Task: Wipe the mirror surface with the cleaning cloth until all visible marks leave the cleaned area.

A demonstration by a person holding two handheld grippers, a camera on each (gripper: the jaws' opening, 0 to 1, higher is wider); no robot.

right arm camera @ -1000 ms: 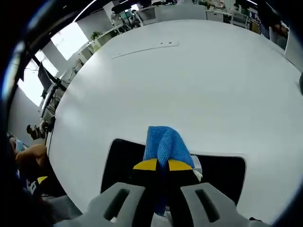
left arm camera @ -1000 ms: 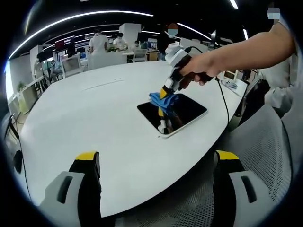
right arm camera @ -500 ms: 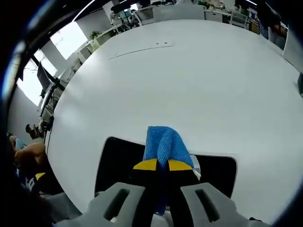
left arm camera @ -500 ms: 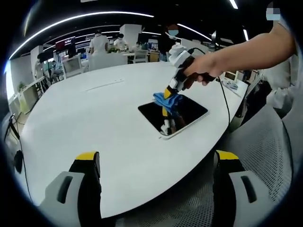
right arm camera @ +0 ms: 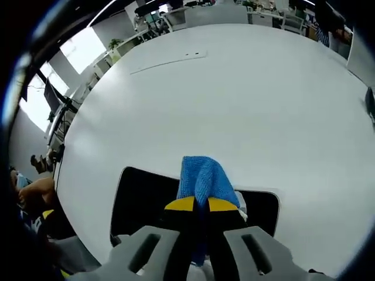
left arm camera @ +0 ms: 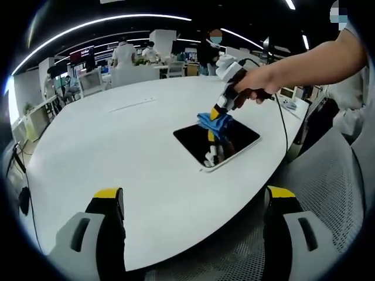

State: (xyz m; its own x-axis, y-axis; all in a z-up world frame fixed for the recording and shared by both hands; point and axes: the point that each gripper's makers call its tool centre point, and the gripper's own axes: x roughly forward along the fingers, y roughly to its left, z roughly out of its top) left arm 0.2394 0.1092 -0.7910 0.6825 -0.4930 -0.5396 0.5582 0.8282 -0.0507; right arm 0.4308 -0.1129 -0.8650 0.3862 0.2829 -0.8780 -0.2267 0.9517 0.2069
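White table [left arm camera: 117,152] unchanged; right claw [right arm camera: 195,204] (clamped on blue cloth [right arm camera: 202,178]) has slid rightward across mirror [left arm camera: 196,139].

Open office: big white table [left arm camera: 117,152], ceiling light strips [left arm camera: 105,20], desks behind.

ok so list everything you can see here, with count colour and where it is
table: 1, white, large and rounded, fills the middle of both views
mirror: 1, dark glass with a pale rim, flat on the table near its edge
cloth: 1, blue, bunched in the right gripper, against the mirror
chair: 1, grey mesh, beside the table edge in the left gripper view
cable: 1, black, trailing from the right gripper over the table edge
people: several, far background behind the table
left gripper: 1, grey with yellow-tipped black jaws, apart, holding nothing
right gripper: 1, same colours, jaws closed on the cloth
hand: 1, holding the right gripper
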